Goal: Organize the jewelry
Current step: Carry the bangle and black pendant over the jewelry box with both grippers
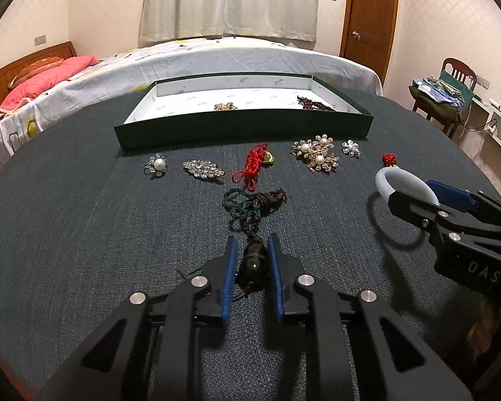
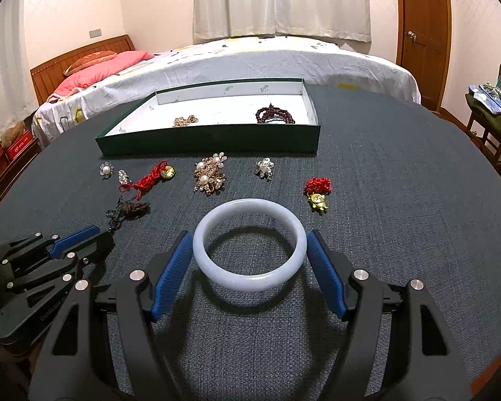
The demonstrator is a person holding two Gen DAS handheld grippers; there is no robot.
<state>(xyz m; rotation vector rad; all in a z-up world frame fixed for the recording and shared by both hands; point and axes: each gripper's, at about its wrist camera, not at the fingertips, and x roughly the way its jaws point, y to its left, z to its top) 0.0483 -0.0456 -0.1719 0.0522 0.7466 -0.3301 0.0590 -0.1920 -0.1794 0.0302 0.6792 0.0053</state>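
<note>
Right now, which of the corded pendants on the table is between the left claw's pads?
The dark green-and-brown corded pendant, its bead between the left claw. The two red-corded pendants lie untouched nearer the box.

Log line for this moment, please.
left gripper: shut on dark pendant | right gripper: shut on white bangle | box: two pieces inside

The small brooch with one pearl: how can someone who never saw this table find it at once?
Start at the green tray. In front of it jewelry lies in a row; the single-pearl brooch is the piece at its left end. Unlike the pearl cluster brooch further right, it has only one pearl, ringed by clear stones.
</note>
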